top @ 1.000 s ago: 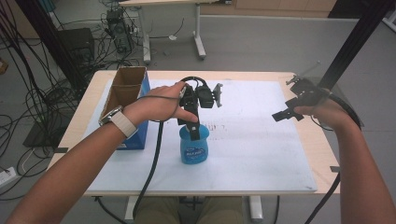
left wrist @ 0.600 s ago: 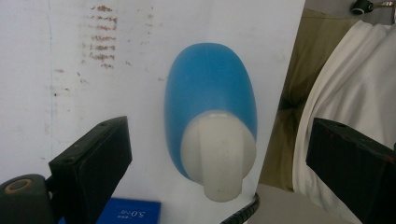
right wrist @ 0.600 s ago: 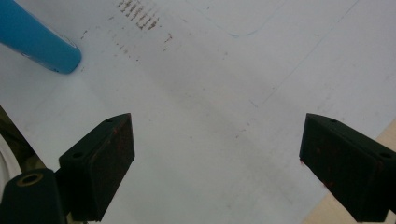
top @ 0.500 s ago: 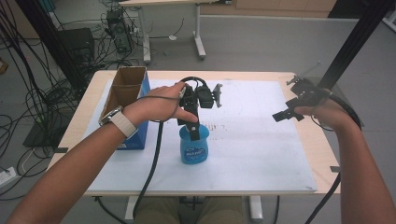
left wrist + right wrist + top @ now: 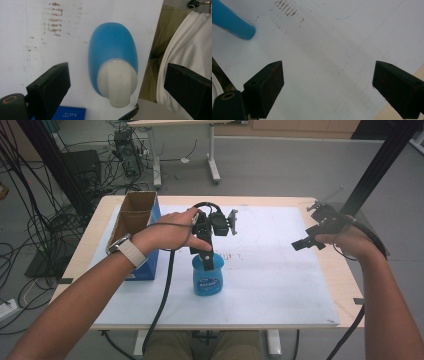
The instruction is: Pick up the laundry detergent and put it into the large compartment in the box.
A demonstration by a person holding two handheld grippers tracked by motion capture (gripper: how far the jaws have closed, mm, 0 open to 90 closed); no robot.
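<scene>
A blue bottle (image 5: 207, 279) with a white cap stands upright on the white sheet (image 5: 270, 270) near the table's middle. My left gripper (image 5: 206, 256) hangs straight over it, pointing down. In the left gripper view the bottle (image 5: 112, 56) and its white cap (image 5: 117, 83) lie between the two jaws, which stand wide apart and touch nothing. My left gripper (image 5: 120, 90) is open. Off at the table's right side, my right gripper (image 5: 306, 242) is held above the sheet, open with nothing in it (image 5: 329, 92). The bottle's base (image 5: 233, 23) shows at the top left of the right gripper view.
An open cardboard box with blue sides (image 5: 135, 227) stands at the left of the table. Faint reddish marks (image 5: 235, 255) dot the sheet behind the bottle. The table's wooden edge (image 5: 345, 280) runs along the right. Cables and another table stand on the floor beyond.
</scene>
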